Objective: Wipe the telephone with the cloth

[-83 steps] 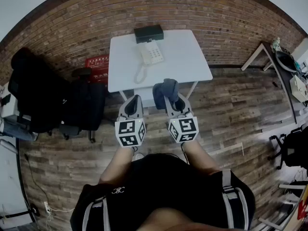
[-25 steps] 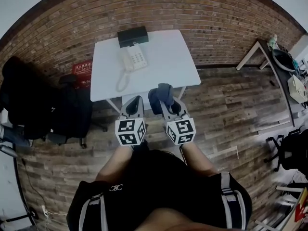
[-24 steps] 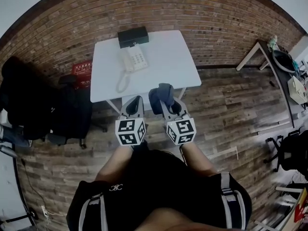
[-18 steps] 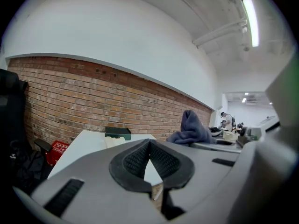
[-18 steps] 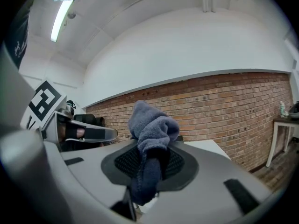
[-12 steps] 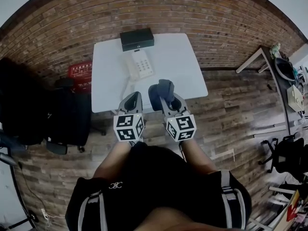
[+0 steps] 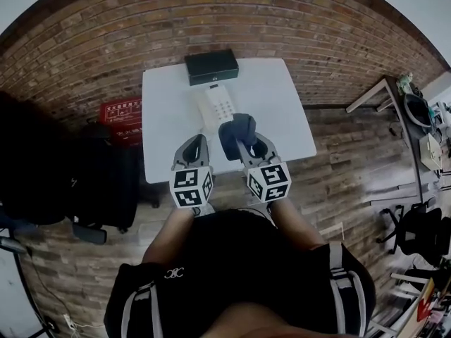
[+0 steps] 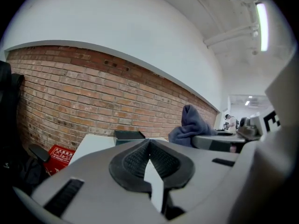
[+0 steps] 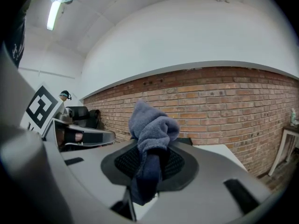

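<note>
White telephone (image 7: 215,104) lies flat on the white table (image 7: 282,122), approx. mid-table, keypad up, long axis running from the person twd the brick wall (image 7: 296,27). Just behind it, at the table's far edge against the wall, sits 1 black box (image 7: 211,67), lid shut, so contents can't be seen; same box shows low in the left gripper view (image 8: 128,135). Cloth (image 7: 237,129), blue-grey & bunched, is pinched in the right gripper (image 7: 242,143); in the head view it sits right beside the phone's near right corner, can't tell if touching. Right gripper view: both pads pressed onto the cloth (image 9: 152,125), wad bulging above the right gripper (image 9: 149,164) & a tail hanging down btwn the jaws. Left gripper (image 7: 195,143) is held next to it over the table's near edge, left of the cloth; its view shows the jaws of the left gripper (image 8: 149,146) meeting at the tips w/ nothing btwn them, table top visible thru the slit below. Off the table, on the wood floor (image 7: 352,160) by the wall: 1 red box (image 7: 120,110) w/ white print, too small to read. Black chair (image 7: 106,182) left of the table.
</note>
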The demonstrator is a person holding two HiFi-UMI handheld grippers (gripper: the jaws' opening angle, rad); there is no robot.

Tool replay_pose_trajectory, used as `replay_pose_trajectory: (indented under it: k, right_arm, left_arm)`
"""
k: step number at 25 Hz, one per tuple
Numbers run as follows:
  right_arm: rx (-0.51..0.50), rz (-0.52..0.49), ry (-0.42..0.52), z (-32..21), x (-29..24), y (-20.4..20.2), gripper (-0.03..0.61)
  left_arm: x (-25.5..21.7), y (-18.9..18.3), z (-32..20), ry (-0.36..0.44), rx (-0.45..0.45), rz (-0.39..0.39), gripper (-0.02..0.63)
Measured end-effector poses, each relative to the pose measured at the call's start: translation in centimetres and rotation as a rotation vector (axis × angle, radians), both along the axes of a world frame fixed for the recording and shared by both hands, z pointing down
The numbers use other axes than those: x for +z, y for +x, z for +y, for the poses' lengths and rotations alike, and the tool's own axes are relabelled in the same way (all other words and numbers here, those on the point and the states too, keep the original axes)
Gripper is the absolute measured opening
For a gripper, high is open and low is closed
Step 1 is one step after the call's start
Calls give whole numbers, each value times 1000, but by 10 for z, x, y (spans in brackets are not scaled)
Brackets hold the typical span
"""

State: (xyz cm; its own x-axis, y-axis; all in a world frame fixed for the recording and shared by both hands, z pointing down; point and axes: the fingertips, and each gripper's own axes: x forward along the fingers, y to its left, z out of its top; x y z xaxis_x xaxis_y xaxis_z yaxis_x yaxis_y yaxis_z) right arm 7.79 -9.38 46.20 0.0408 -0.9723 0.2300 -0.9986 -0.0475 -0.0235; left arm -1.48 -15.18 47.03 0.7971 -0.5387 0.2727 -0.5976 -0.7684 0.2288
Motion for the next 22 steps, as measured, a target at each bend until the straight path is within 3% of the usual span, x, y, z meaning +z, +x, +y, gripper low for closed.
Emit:
replay_pose_trajectory:
  k: [11,22]
  right_arm:
    - [-114,-6,-24,-62,14,4,77]
    - [-257,-46,19,-135,16,59,74]
  left_arm:
    - [23,-18,-48,-50,-133,-38,0]
    - [13,-19,-73,-35,-350,-101,0]
